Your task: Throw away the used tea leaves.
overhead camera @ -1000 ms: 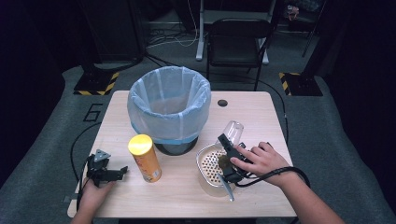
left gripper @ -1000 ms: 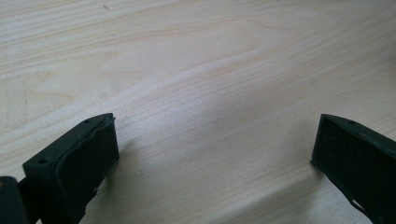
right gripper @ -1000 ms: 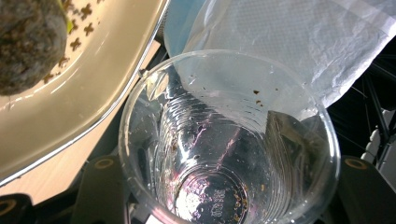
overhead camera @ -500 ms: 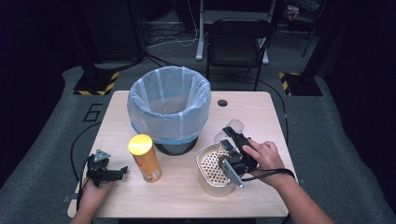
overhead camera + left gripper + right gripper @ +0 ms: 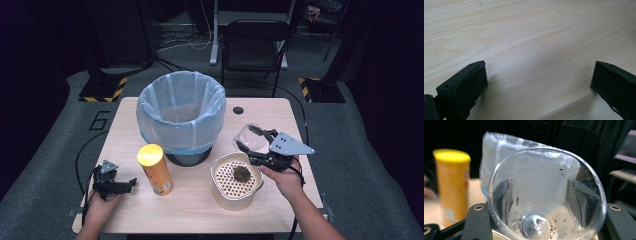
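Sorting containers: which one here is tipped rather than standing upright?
The clear plastic cup in the right gripper; the yellow can, bin and strainer tub stand upright.

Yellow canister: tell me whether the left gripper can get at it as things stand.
Probably yes. The left gripper rests open beside the yellow canister, with bare table between them and nothing in its jaws.

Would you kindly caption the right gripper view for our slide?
Right gripper clamps a nearly empty clear plastic cup, specks clinging inside.
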Action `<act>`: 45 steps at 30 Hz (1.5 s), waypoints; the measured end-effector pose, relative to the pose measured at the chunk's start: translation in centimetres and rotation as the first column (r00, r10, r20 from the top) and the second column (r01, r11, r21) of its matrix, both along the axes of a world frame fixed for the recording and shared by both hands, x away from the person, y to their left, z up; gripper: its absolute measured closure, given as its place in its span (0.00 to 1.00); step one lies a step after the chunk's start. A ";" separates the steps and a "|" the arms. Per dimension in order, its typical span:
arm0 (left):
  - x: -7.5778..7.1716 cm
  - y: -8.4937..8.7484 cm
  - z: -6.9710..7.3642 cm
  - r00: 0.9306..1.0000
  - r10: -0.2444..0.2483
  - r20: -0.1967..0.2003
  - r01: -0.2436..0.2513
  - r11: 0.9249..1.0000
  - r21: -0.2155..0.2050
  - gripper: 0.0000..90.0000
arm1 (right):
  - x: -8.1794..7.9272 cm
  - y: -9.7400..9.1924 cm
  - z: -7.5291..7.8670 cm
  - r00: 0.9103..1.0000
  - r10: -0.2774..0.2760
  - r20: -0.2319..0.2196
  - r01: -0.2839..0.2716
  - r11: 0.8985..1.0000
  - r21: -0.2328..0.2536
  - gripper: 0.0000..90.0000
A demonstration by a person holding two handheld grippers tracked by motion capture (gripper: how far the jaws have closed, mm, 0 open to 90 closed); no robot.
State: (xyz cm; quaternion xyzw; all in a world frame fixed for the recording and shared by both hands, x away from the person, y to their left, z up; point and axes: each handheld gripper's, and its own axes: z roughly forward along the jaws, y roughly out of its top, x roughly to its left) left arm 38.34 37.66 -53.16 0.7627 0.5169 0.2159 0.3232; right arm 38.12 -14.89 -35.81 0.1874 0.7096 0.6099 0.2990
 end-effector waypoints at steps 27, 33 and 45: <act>0.0 0.0 -0.1 1.000 0.003 0.008 -0.002 1.000 -0.012 0.00 | 4.2 5.0 11.8 0.982 0.104 -0.157 -0.097 0.994 0.051 0.42; 0.0 0.0 -0.1 1.000 0.001 0.009 -0.001 1.000 -0.006 0.00 | 6.3 7.3 13.4 0.982 0.081 -0.171 -0.071 0.996 0.059 0.41; 0.0 0.0 -0.1 1.000 -0.001 0.008 0.001 1.000 -0.005 0.00 | 9.8 12.8 12.8 0.967 0.055 -0.248 -0.059 0.998 -0.009 0.39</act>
